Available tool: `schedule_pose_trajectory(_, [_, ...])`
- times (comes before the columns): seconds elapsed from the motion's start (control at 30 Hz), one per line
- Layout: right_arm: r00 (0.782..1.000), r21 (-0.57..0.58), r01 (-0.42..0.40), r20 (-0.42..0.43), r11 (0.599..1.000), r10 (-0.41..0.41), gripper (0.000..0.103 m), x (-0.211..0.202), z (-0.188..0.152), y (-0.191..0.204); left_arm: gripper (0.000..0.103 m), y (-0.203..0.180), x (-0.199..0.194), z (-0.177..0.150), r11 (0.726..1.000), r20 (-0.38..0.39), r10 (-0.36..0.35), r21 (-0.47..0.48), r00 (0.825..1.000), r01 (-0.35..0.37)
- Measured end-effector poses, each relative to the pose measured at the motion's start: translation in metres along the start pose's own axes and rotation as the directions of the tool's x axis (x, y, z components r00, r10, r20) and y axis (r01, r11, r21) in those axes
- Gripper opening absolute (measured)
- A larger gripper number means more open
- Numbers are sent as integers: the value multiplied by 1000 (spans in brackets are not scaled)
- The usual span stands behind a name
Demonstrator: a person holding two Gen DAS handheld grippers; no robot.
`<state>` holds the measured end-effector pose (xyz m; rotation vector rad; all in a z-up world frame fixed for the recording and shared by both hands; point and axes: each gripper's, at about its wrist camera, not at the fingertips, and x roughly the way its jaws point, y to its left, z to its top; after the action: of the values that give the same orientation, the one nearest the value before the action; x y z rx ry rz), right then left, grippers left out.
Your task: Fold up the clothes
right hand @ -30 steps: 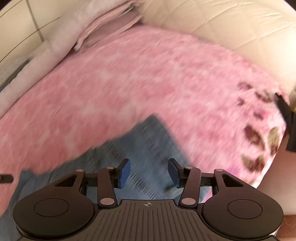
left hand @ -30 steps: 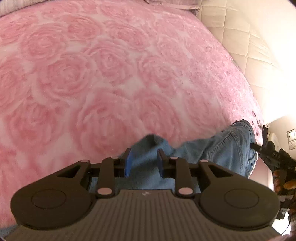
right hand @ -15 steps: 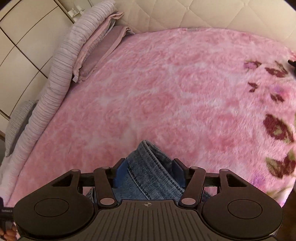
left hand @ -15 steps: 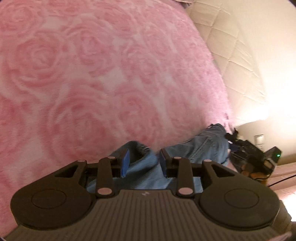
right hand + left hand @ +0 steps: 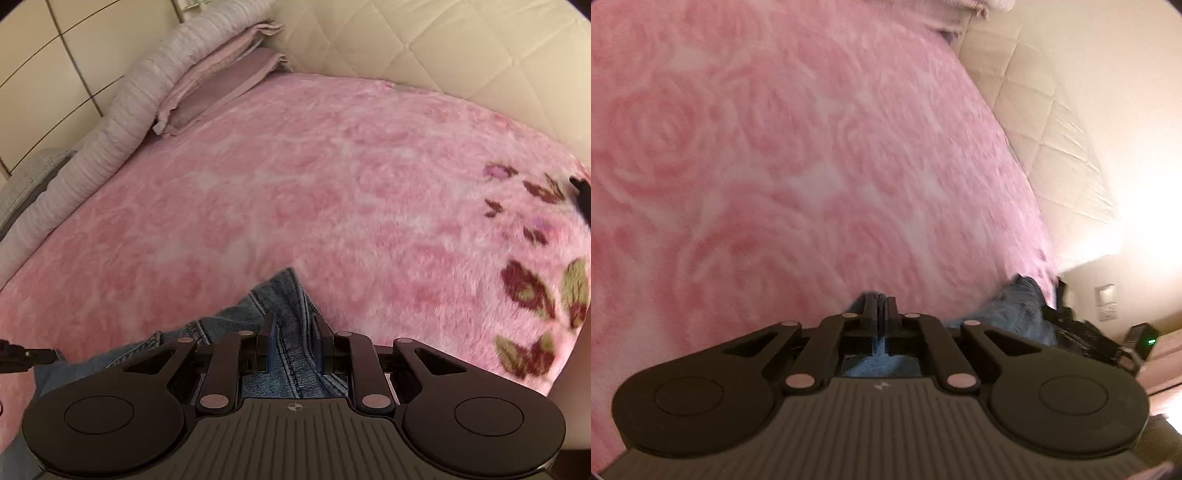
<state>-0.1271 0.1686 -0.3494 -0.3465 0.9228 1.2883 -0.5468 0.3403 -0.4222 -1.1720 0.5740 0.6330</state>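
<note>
- The left claw is clenched on a fold of the blue jeans, its two fingers pressed almost together with only a sliver of denim between them.
- In the left wrist view the jeans trail from the claw toward 3 o'clock, ending at the edge of the bed beside dark gear showing a green light.
- The right claw grips a thick bunch of the jeans, stitched seams running between its blue-padded fingers; the jaws stand partly apart around the cloth.
- In the right wrist view the denim lies on the pink rose-patterned blanket at 6 o'clock, spreading toward 8 o'clock.
- Folded bedding is stacked at 11 o'clock against a cream quilted headboard.
- Dark red flowers mark the blanket at 3 o'clock.
</note>
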Motion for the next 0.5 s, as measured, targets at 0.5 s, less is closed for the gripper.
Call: schedule_pose_trajectory(0.5, [995,79,80,51,994,-84,42,-37,6,26,5,-10,-97,-103,945,163,291,-202,943,-257])
